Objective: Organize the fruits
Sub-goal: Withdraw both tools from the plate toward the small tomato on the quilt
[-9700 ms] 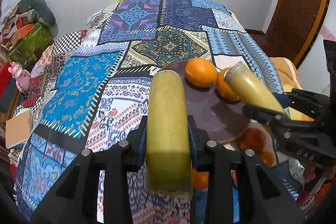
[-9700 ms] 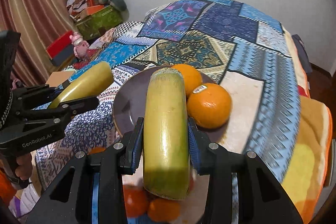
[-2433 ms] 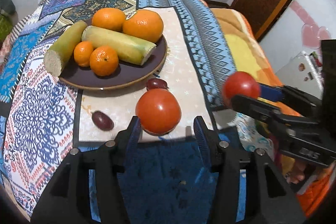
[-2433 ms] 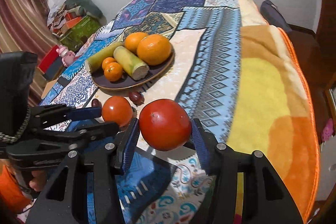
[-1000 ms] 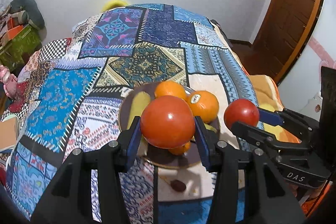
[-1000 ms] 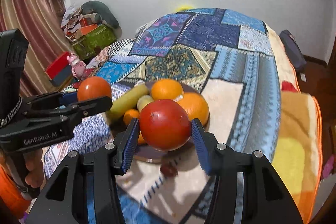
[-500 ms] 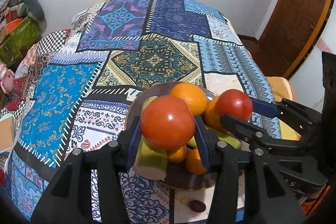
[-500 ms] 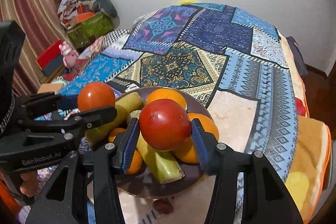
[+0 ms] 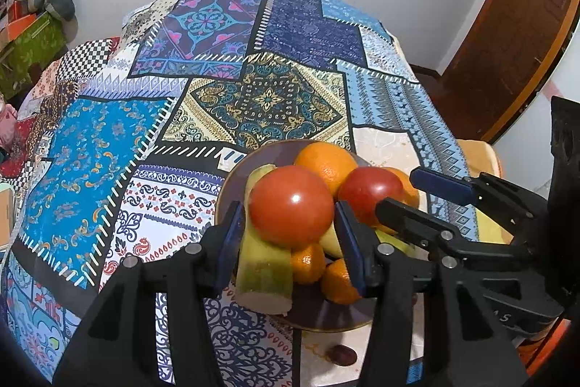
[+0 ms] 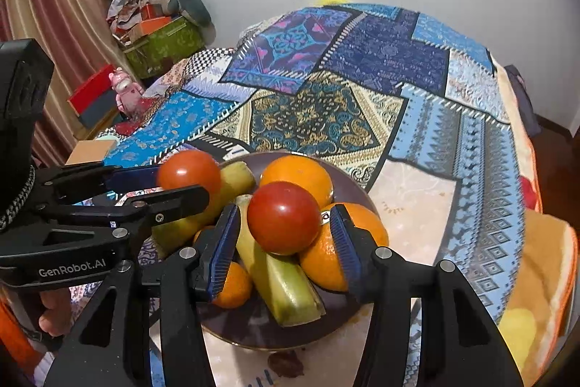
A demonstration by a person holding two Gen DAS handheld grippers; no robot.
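Two red tomatoes up in the air, one in each gripper.

From the left wrist view: grips the left tomato (image 9: 290, 205) in the left gripper (image 9: 290, 234), jaws pressed on both round sides to stop any slipping. Hangs over the dark plate (image 9: 326, 311), above a green stick (image 9: 264, 263) and some small oranges (image 9: 308, 263). Cannot tell if touching the pile or just above it. Shows the right gripper (image 9: 398, 189) close by on the right, jaws closed on the right tomato (image 9: 369, 187), near the big orange (image 9: 322, 158). Shows a small dark fruit (image 9: 342, 354) down on the blanket (image 9: 108, 151), just off the plate.

From the right wrist view: pinches the right tomato (image 10: 282, 216) in the right gripper (image 10: 284, 238), jaws snug on it, over the middle of the plate (image 10: 253, 321). Sits between the big orange (image 10: 297, 173) behind and the sticker orange (image 10: 366, 223) at the right. Shows the left gripper (image 10: 181, 184) at the left, jaws tight on the left tomato (image 10: 188, 169), over the plate's left edge.

Probably near the end of the job: most fruit piled on the plate already, both tomatoes brought over it to join. Needs a slow, low drop into a gap, since round tomatoes roll off a heap. Leaves the dark fruit to pick up.
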